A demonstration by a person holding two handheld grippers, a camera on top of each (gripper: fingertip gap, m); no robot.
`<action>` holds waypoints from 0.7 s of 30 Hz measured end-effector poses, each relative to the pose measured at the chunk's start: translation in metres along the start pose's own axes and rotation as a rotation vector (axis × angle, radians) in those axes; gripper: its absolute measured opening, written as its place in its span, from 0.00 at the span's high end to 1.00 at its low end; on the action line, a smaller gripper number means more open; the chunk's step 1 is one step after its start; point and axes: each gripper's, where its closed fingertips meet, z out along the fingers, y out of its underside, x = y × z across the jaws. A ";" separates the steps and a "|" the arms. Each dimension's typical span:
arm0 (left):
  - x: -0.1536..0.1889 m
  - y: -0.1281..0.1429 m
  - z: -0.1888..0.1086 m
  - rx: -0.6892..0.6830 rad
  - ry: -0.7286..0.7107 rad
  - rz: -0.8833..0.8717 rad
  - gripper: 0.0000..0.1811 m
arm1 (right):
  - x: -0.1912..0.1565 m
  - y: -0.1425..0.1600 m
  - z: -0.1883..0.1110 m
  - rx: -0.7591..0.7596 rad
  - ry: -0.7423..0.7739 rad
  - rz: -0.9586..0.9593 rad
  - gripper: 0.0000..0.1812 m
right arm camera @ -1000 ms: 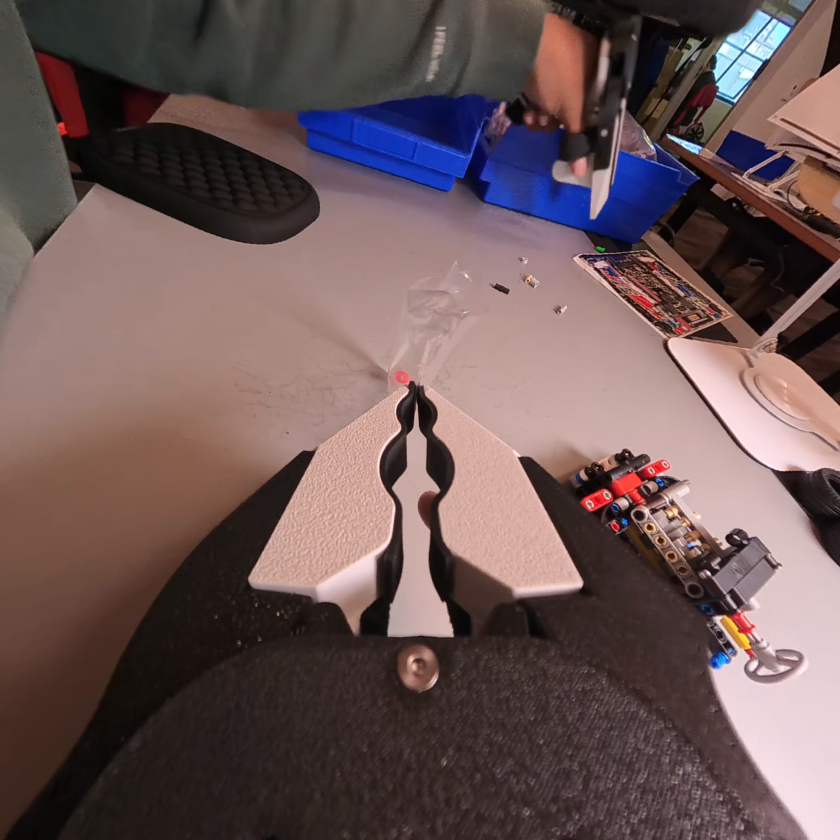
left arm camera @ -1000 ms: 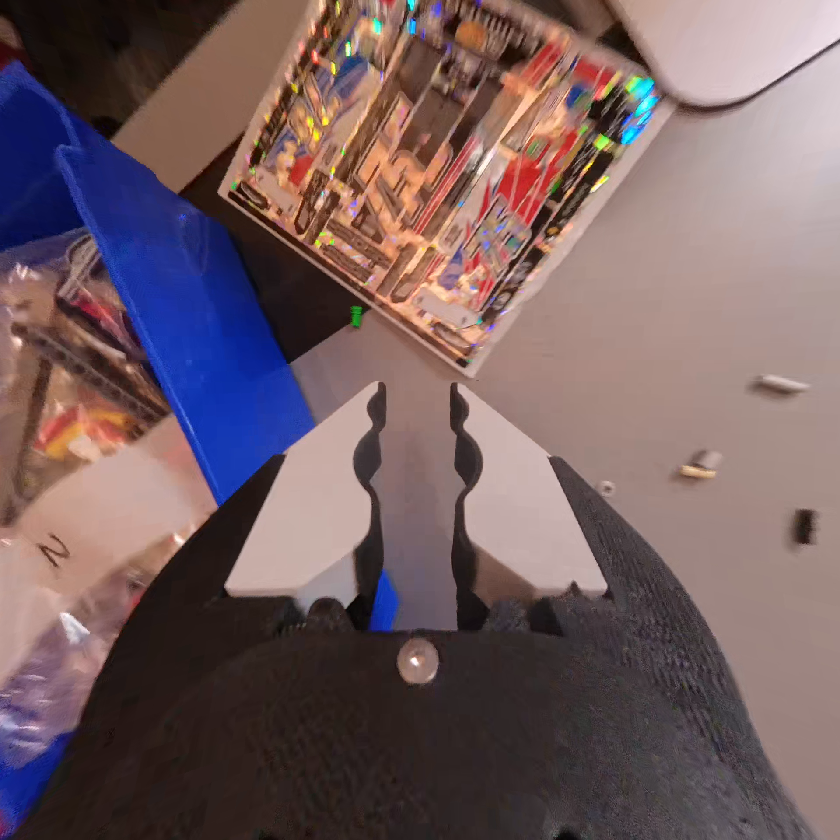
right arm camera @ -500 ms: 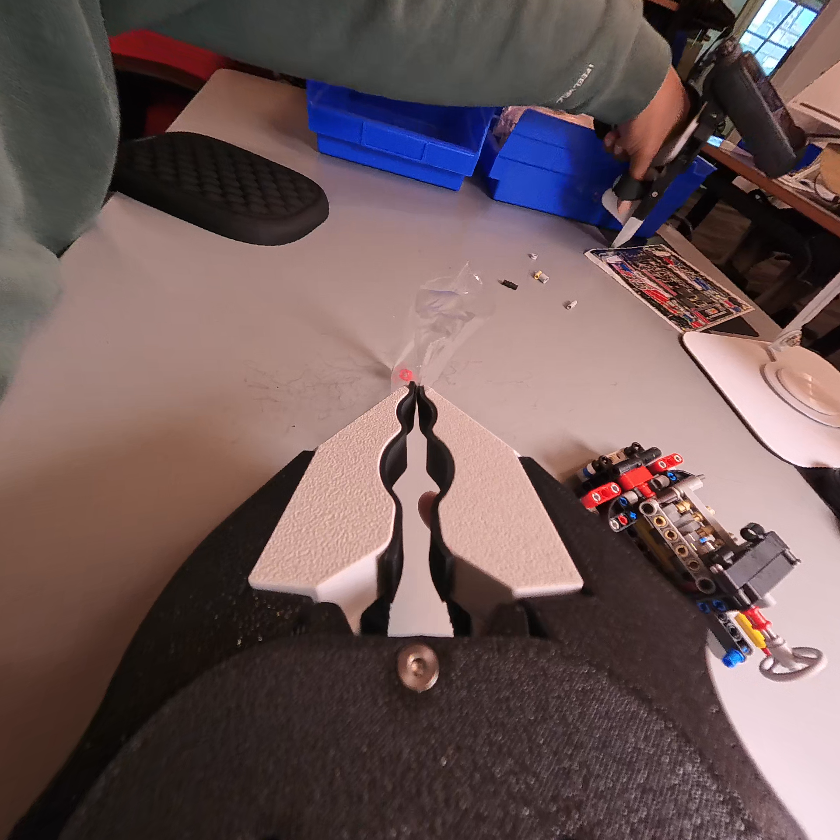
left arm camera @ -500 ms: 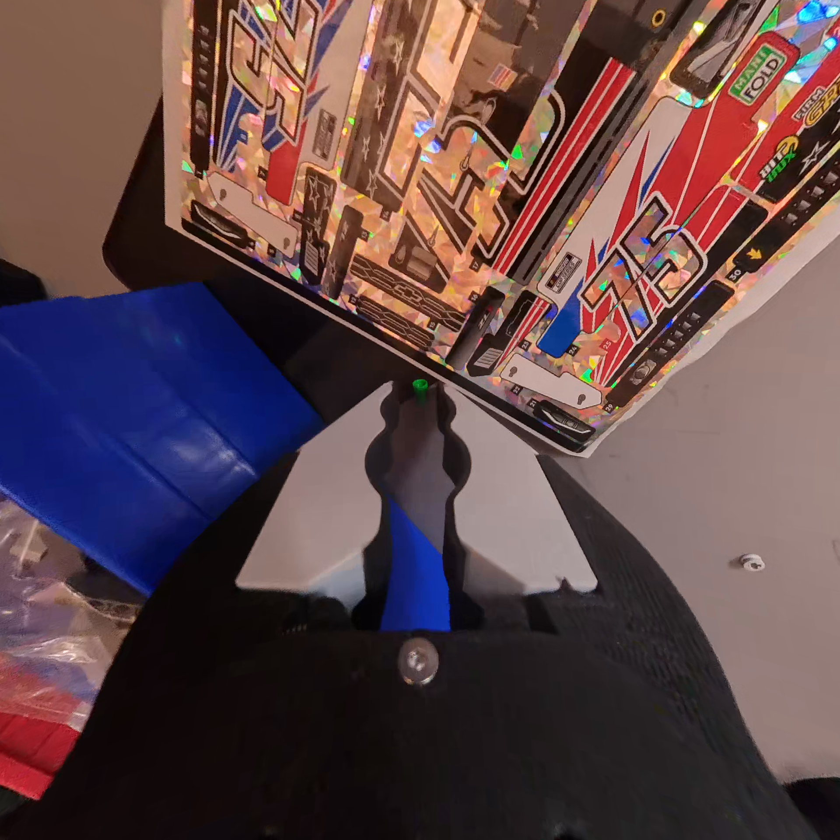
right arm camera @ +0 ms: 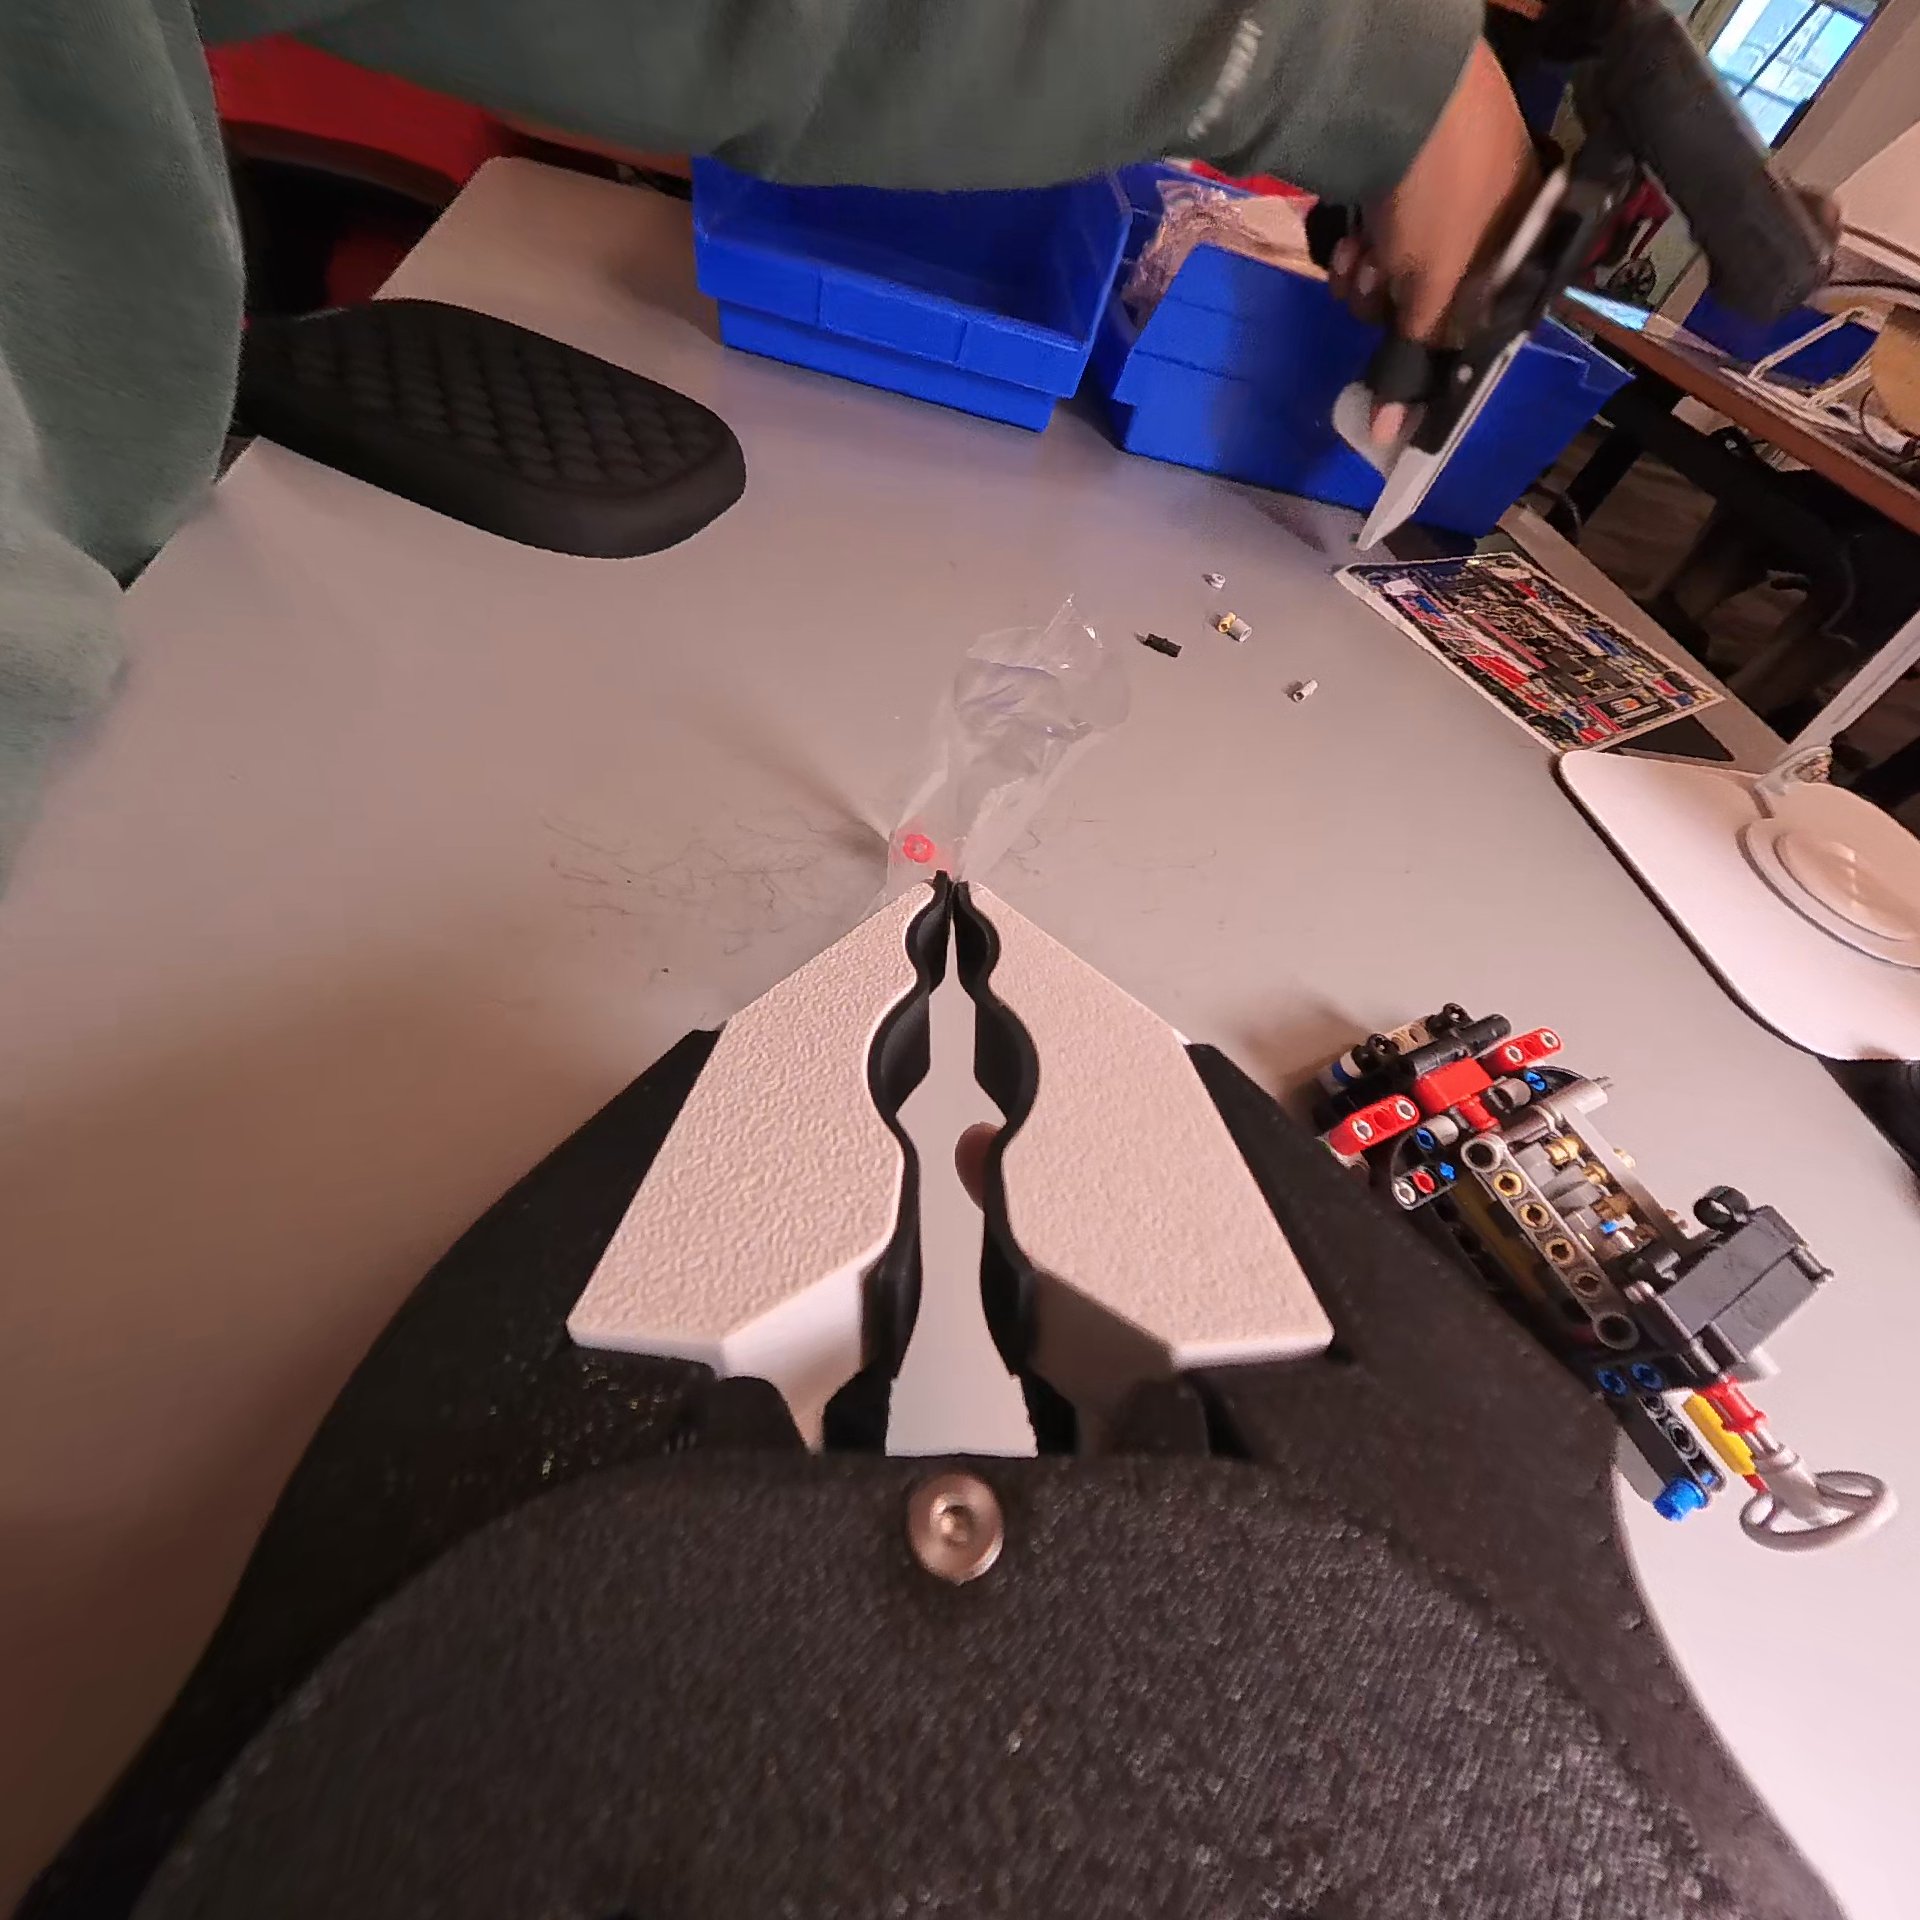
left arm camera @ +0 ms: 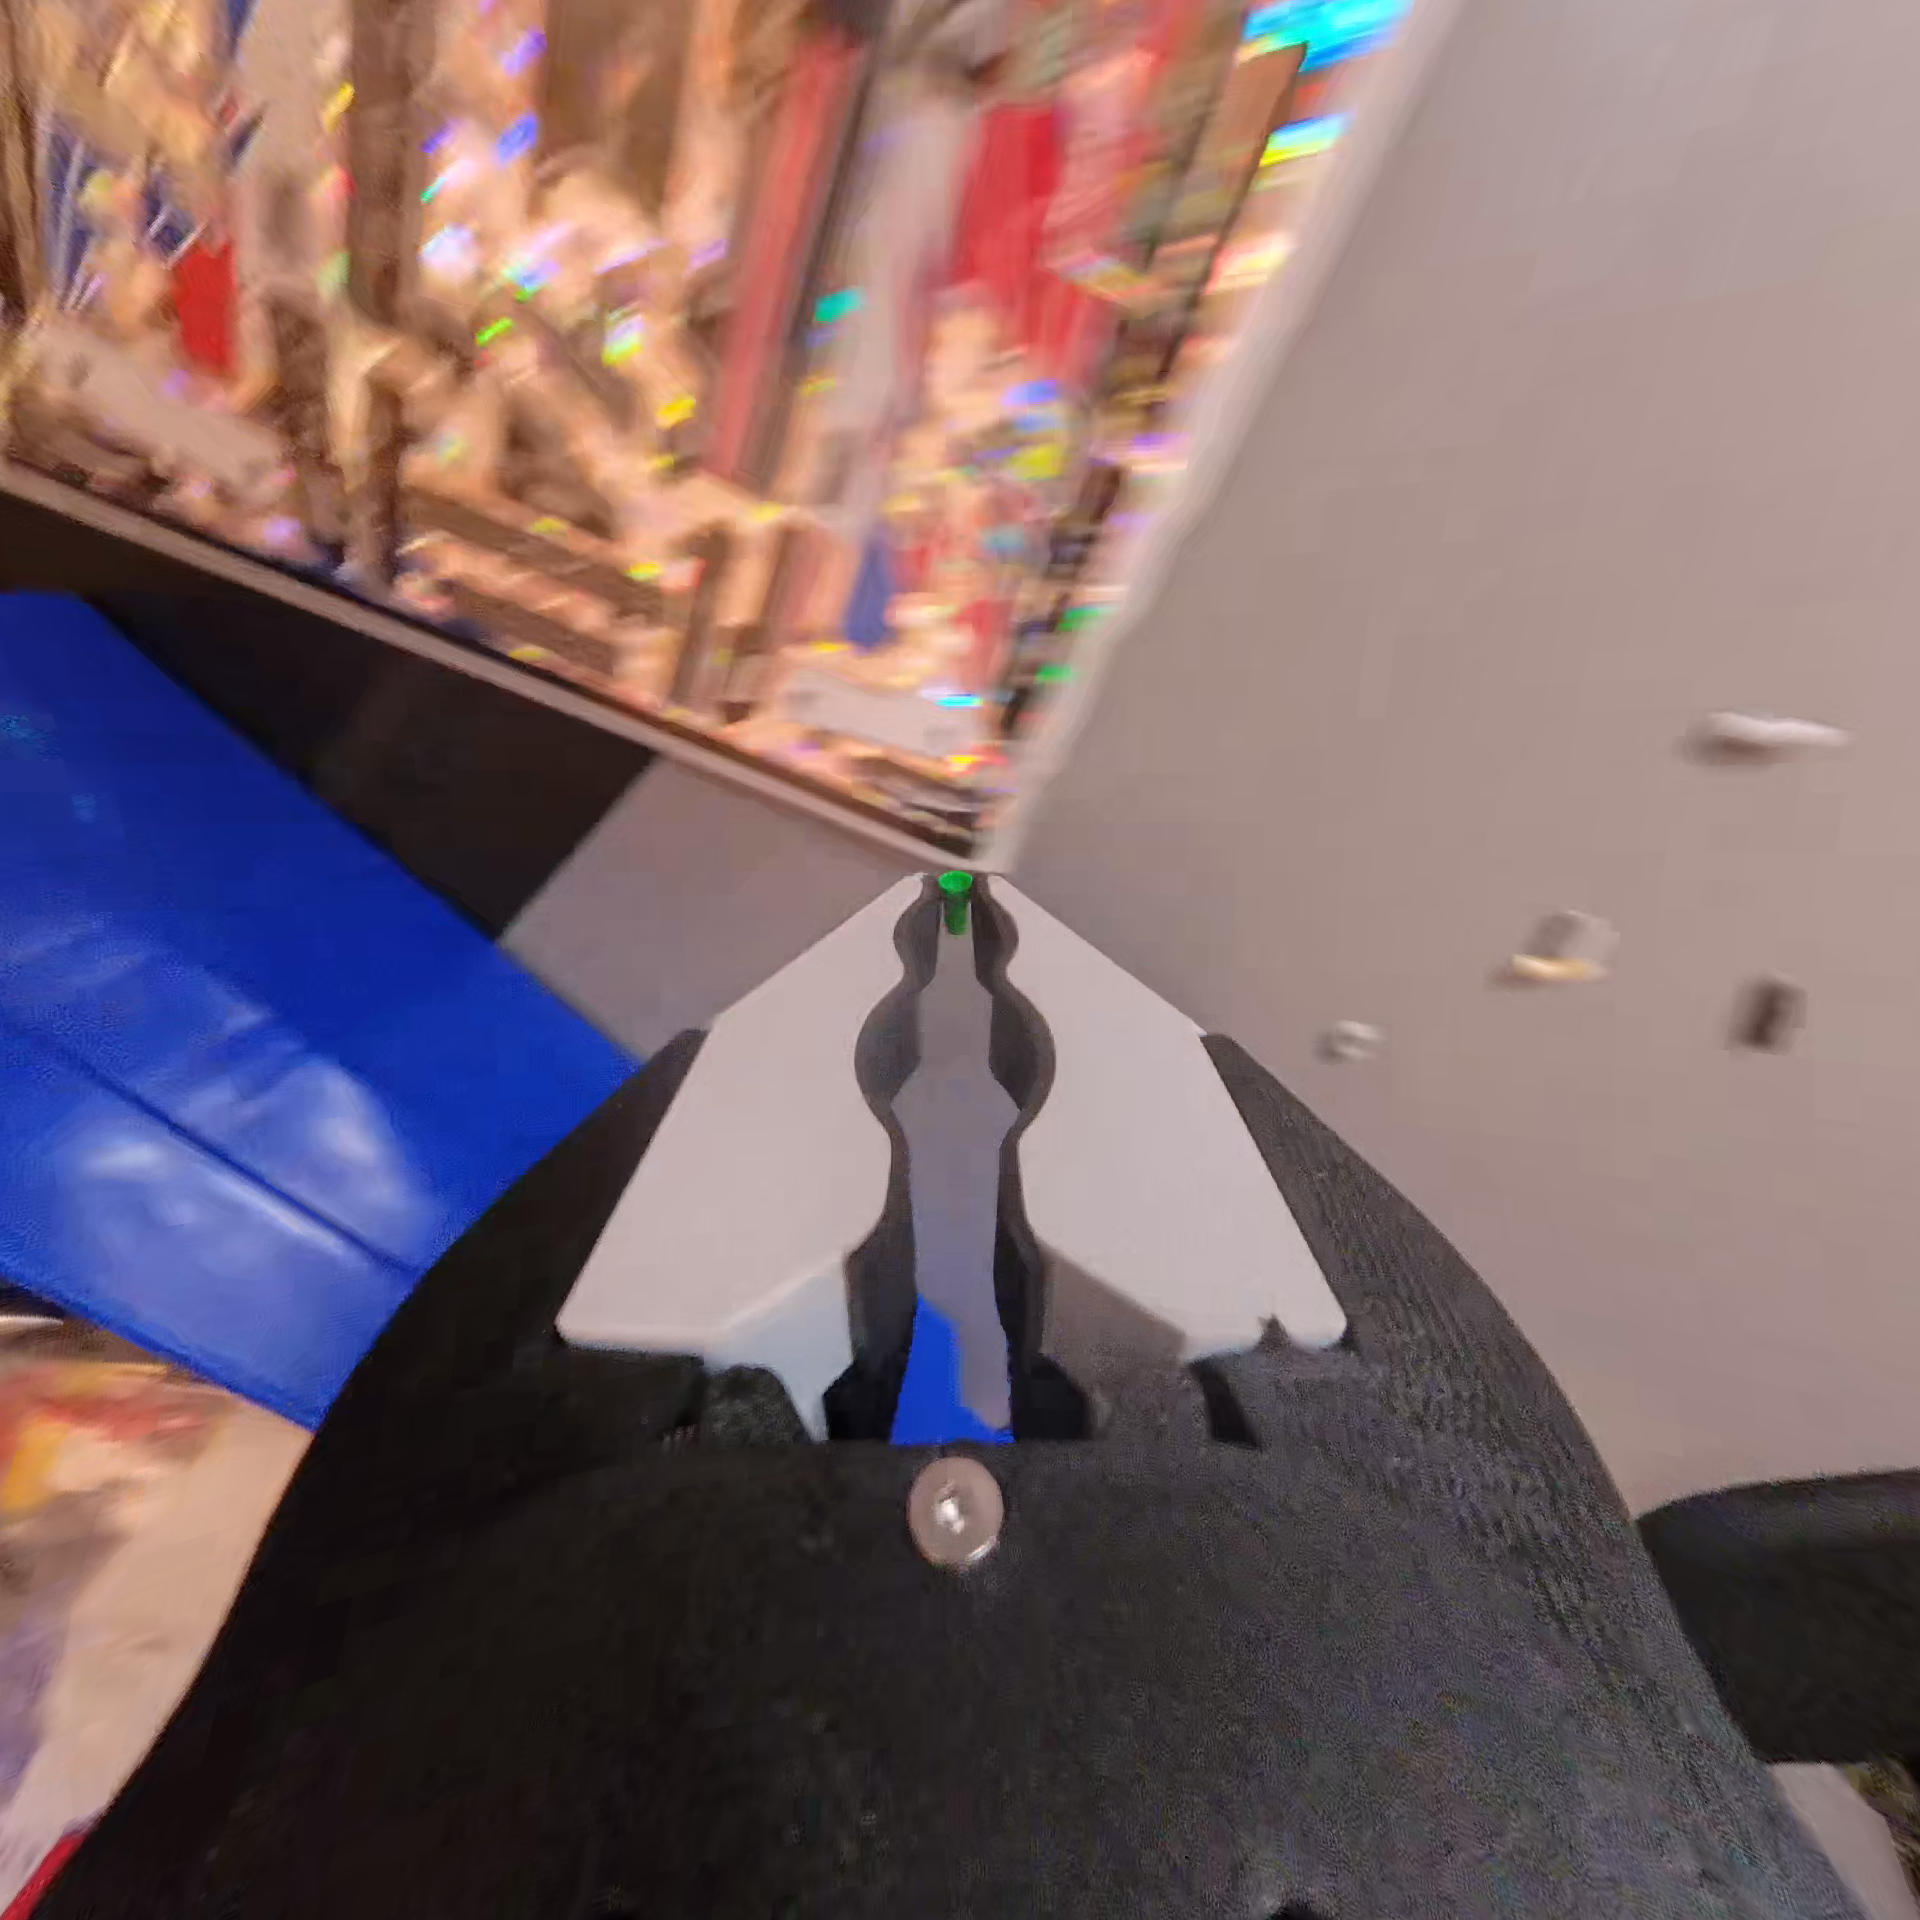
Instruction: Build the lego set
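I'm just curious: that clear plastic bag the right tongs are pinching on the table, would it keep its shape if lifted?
Probably not. The clear bag looks thin and crumpled, so it would likely droop from the right tongs. It seems nearly empty, with one small red piece near the pinched end, so it is likely very light. Its glossy film may slip.

Grey table (right arm camera: 520,790), blue bins (right arm camera: 894,312), sticker sheet (right arm camera: 1527,649)

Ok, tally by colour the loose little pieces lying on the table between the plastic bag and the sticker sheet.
grey pieces: 2
tan-and-grey piece: 1
black piece: 1
Total: 4
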 end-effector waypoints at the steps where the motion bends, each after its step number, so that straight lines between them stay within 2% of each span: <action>1: 0.024 -0.004 -0.011 0.084 0.045 0.039 0.98 | 0.000 0.000 0.000 0.000 0.001 -0.004 1.00; 6: 0.207 -0.015 -0.102 0.563 0.375 0.325 0.98 | -0.003 -0.002 0.004 0.000 0.001 -0.028 1.00; 8: 0.276 -0.007 -0.127 0.683 0.470 0.436 0.98 | -0.006 -0.004 0.006 0.005 -0.001 -0.037 1.00; 10: 0.326 -0.001 -0.137 0.756 0.502 0.535 0.98 | -0.010 -0.006 0.008 0.006 -0.001 -0.060 1.00; 12: 0.359 0.005 -0.136 0.766 0.518 0.617 0.98 | -0.015 -0.008 0.009 0.005 0.001 -0.086 1.00; 14: 0.376 0.009 -0.130 0.740 0.533 0.664 0.98 | -0.018 -0.011 0.011 0.007 0.003 -0.101 1.00; 21: 0.383 0.021 -0.110 0.655 0.521 0.709 0.98 | -0.020 -0.012 0.011 0.000 0.011 -0.127 1.00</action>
